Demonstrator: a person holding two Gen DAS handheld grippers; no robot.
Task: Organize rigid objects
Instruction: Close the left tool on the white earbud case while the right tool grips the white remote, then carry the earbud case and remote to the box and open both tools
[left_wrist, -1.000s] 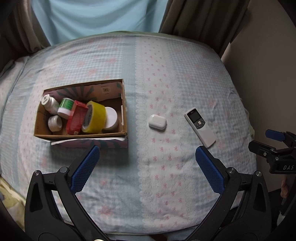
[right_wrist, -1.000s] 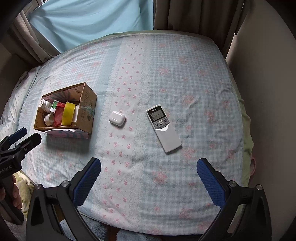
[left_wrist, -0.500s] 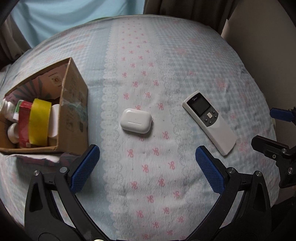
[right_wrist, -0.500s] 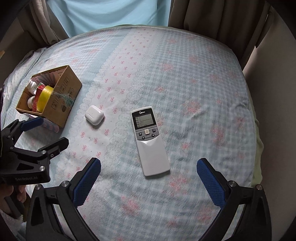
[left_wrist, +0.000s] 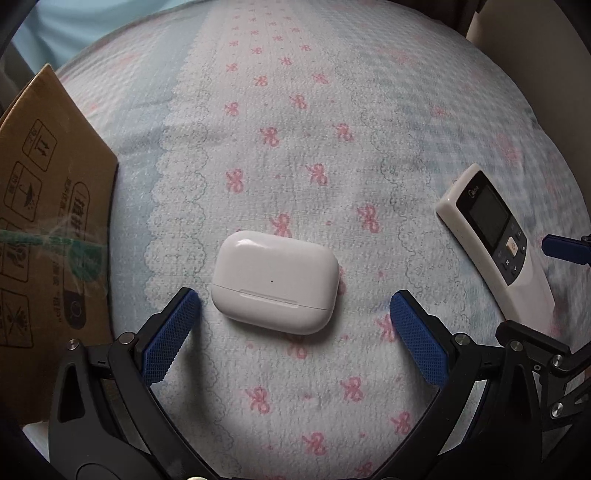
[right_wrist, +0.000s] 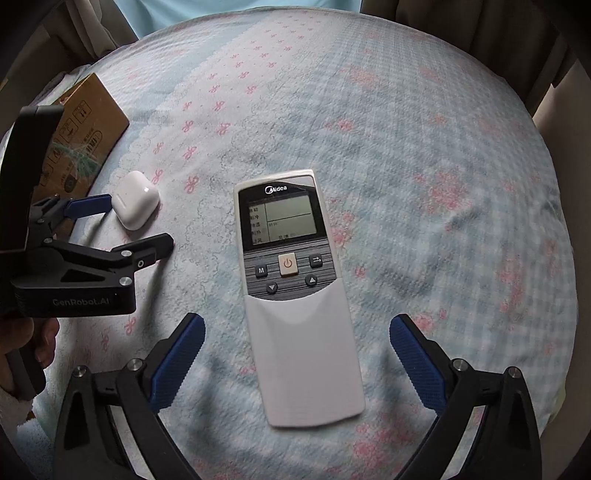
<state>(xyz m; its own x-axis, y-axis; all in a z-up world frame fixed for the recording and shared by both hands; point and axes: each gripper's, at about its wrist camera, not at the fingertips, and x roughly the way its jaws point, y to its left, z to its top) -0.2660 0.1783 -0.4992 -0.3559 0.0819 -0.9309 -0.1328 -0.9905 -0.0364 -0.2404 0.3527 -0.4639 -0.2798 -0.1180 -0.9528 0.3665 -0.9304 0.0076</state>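
Two grippers hang wide open over the bed (right_wrist: 424, 155), neither holding anything. Left gripper (left_wrist: 291, 325) brackets the earbud case (left_wrist: 275, 282); right gripper (right_wrist: 297, 347) brackets the remote (right_wrist: 295, 295). Beyond stands the cardboard box (left_wrist: 48, 229). Risk: soft bedding may yield, apparently letting either item tip or slip as fingers (left_wrist: 170, 336) close.

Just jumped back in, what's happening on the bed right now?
A person holds a claw in each hand, both open and gripping nothing. The left claw is low over the white earbud case, which lies between its fingers. The right claw straddles the remote. Both items lie on the bedspread, outside the cardboard box at the left.
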